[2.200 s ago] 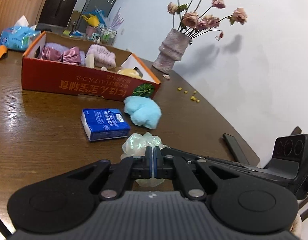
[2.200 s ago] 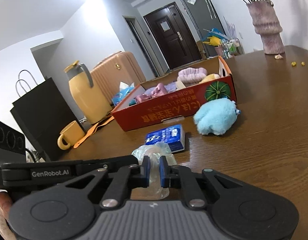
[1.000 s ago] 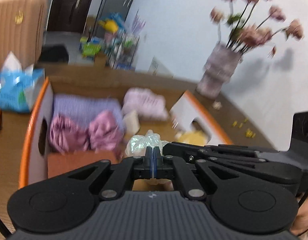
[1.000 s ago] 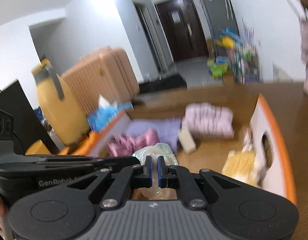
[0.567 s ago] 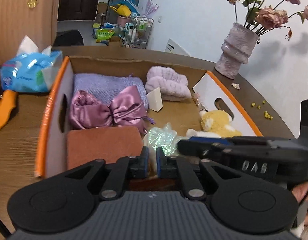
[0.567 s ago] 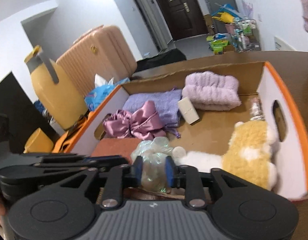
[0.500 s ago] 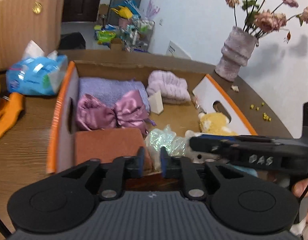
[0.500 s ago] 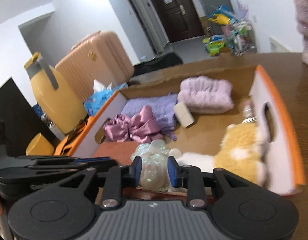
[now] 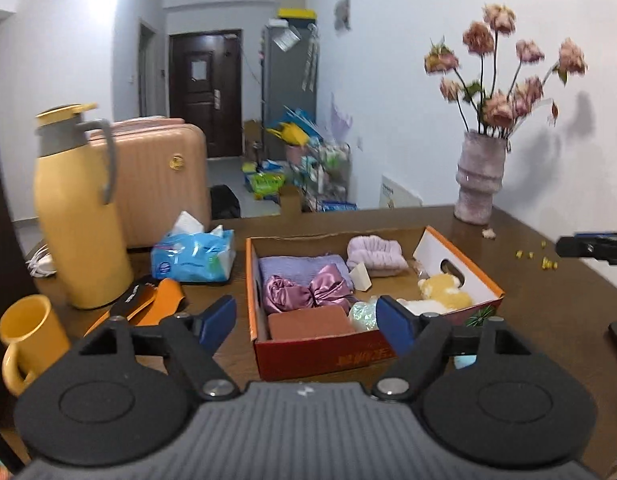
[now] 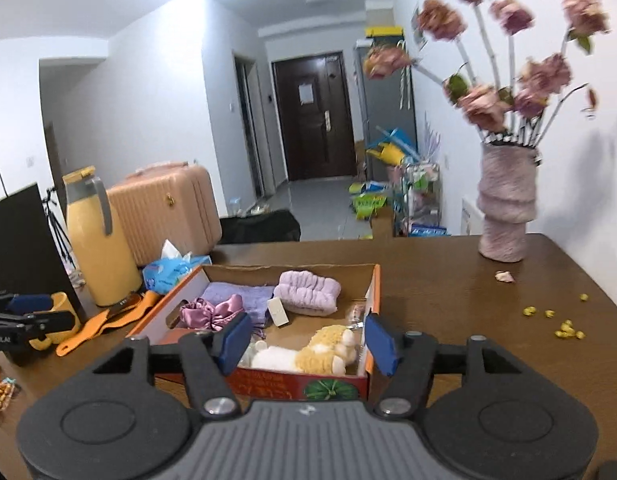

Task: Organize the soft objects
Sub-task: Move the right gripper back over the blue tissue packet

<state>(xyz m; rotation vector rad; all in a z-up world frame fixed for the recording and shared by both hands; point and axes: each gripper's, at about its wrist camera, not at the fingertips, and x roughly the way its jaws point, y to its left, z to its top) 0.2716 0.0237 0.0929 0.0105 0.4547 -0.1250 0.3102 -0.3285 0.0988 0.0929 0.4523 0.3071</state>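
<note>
Both of your grippers have let go of the iridescent plastic bundle and pulled back from the box since the earlier frames.

Left wrist view: your left gripper has its jaws opening with nothing between them. The iridescent bundle now lies in the cardboard box near its front wall, between the brown pad and the yellow plush toy. A sliver of the light blue plush shows on the table just outside the box's front right corner; it looks like one soft thing left to collect.

Right wrist view: your right gripper is likewise opening and empty, hanging over the box's front edge. The bundle is hidden here behind the left finger.

That blue plush should be light, squashy and not fragile. Pinch it across the thick middle of its body so the fur doesn't slip through the pads, and expect it to compress a good deal.
</note>
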